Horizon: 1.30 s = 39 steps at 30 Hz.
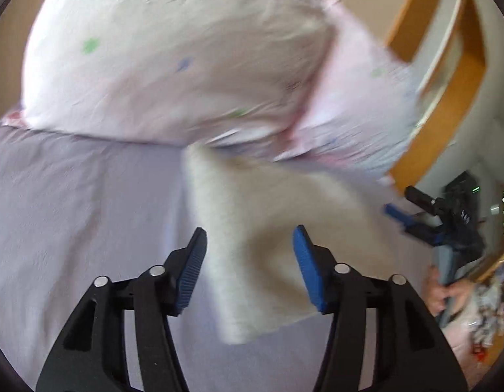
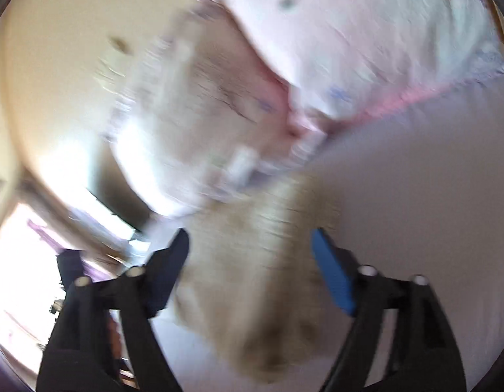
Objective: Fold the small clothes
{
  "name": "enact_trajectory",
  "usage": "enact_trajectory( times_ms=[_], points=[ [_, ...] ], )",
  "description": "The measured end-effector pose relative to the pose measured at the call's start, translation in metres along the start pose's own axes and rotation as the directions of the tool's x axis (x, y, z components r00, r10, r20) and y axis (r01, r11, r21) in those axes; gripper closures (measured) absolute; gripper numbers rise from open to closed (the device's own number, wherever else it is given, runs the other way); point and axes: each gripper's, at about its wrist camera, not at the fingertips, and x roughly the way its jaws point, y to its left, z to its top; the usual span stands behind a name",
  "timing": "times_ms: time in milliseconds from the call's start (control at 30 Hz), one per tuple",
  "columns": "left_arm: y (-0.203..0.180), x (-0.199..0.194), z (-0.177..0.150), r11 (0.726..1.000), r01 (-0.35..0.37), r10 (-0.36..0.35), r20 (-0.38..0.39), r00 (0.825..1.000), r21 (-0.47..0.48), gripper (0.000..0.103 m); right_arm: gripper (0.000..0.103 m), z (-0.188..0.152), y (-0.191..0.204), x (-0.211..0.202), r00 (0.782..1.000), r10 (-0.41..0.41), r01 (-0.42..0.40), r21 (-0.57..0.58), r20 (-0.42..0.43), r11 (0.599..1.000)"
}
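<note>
The cream garment (image 1: 268,228) lies on the lilac bedsheet (image 1: 72,212), below the pillows (image 1: 154,65) at twelve o'clock. The left gripper (image 1: 248,261) and right gripper (image 2: 252,261) both hang spread over it, pinching nothing. It looks rumpled; judging by that, folding remains undone.

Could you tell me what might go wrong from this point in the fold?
Both views are motion-blurred, so a grab could miss the cream cloth. The left gripper and right gripper are open, holding nothing. The cloth lies against the pillow, which could get pinched too.
</note>
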Motion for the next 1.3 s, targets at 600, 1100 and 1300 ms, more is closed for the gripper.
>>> enact_trajectory(
  times_ms=[600,1100,1300],
  points=[
    [-0.037,-0.016,-0.084,0.954,-0.278,0.289,-0.095,0.953,0.116,0.001,0.002,-0.086,0.072,-0.031,0.891,-0.455,0.439,-0.251,-0.006,0.863],
    [-0.03,-0.001,-0.132,0.869,-0.459,0.488,-0.16,0.858,0.186,0.001,0.002,-0.169,0.067,0.026,0.732,-0.678,0.6,-0.402,-0.072,0.691],
    [-0.031,-0.004,-0.136,0.868,-0.461,0.487,-0.133,0.863,0.187,0.001,0.002,-0.173,0.058,0.029,0.73,-0.678,0.602,-0.393,-0.081,0.695]
  ],
)
